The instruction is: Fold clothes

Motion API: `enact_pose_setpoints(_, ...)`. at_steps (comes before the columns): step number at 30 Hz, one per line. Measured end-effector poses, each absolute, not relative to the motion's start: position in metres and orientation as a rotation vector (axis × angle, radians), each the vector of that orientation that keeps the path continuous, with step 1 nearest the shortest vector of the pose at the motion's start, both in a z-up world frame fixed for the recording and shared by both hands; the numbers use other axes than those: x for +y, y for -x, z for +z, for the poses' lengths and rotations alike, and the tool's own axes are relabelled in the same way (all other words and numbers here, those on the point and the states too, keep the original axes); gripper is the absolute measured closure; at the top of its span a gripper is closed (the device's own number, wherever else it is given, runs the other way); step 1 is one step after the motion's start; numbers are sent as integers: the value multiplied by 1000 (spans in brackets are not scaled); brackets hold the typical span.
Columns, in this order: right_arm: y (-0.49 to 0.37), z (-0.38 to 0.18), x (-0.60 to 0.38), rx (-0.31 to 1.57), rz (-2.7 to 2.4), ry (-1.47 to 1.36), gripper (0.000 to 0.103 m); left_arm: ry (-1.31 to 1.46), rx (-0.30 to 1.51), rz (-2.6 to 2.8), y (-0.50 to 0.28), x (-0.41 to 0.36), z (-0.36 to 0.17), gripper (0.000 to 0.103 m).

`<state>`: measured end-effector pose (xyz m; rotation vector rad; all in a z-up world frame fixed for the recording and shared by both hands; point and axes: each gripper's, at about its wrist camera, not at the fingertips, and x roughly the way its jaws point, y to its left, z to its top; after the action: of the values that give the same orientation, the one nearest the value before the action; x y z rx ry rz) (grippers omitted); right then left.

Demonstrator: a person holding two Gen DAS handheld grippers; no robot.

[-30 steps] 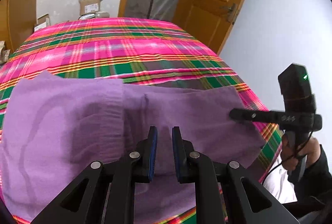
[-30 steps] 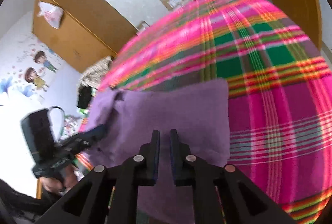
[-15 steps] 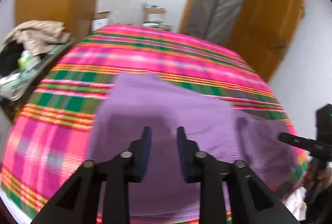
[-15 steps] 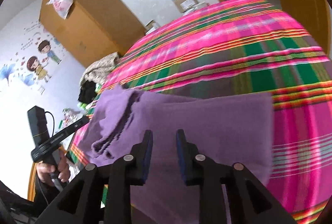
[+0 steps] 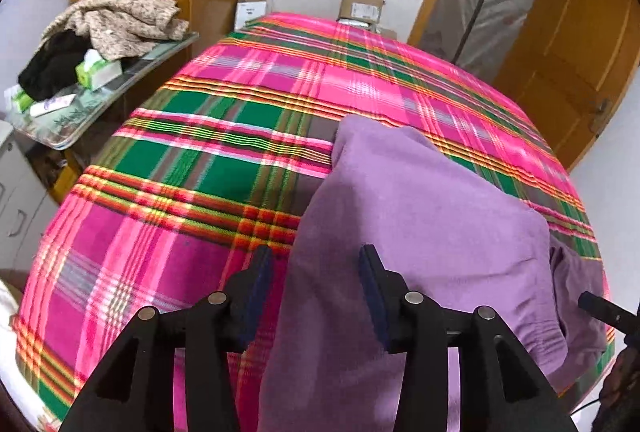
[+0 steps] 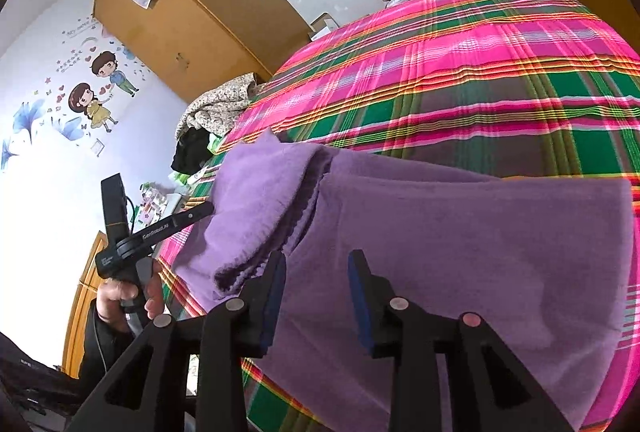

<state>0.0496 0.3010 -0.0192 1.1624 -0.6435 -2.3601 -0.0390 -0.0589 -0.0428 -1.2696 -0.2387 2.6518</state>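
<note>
On the plaid bed (image 5: pixel 192 168) lies the folded purple garment (image 5: pixel 420 216), one fold just laid. Left gripper (image 5: pixel 316 272) straddles its left edge, jaws opening and gripping nothing; right gripper (image 6: pixel 316 272) likewise opens empty above the cloth. Next likely: regrasp an edge for another fold.

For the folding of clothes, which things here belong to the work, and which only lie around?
Belong to the work:
purple garment
plaid bed cover
left hand-held gripper, jaws opening
right hand-held gripper, jaws opening

Only lying around:
heap of clothes
tissue pack
cardboard box
</note>
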Motion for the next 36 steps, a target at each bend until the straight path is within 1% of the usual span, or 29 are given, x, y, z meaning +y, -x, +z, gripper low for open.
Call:
enact_pose_setpoints(1, -49, -20, 300, -645, -2360, -1165, 70, 1260, -228, 2644, 39, -57, -42, 62)
enact_pose_setpoints(2, -48, -20, 300, -647, -2360, -1167, 70, 1249, -207, 2642, 40, -56, -42, 81)
enact_pose_setpoints(3, -47, -20, 300, -648, -2360, -1169, 70, 1238, -186, 2641, 40, -54, -41, 94)
enact_pose_setpoints(5, -44, -21, 299, -651, -2358, -1175, 70, 1204, -197, 2639, 38, -57, -38, 95)
enact_pose_setpoints(8, -41, -22, 297, -648, -2350, -1176, 70, 1181, -274, 2636, 36, -70, -38, 95)
enact_pose_setpoints(14, -36, -22, 293, -641, -2337, -1182, 70, 1193, -314, 2595, 38, -72, -39, 94)
enact_pose_setpoints(16, -36, -22, 293, -643, -2336, -1180, 70, 1184, -321, 2603, 38, -73, -35, 89)
enact_pose_setpoints(18, -36, -22, 294, -647, -2335, -1178, 70, 1164, -325, 2611, 38, -74, -30, 79)
enact_pose_setpoints(20, -36, -23, 295, -655, -2337, -1179, 70, 1156, -326, 2617, 40, -73, -28, 77)
enact_pose_setpoints(36, -28, -28, 305, -699, -2338, -1184, 69, 1308, -210, 2639, 83, -47, -42, 77)
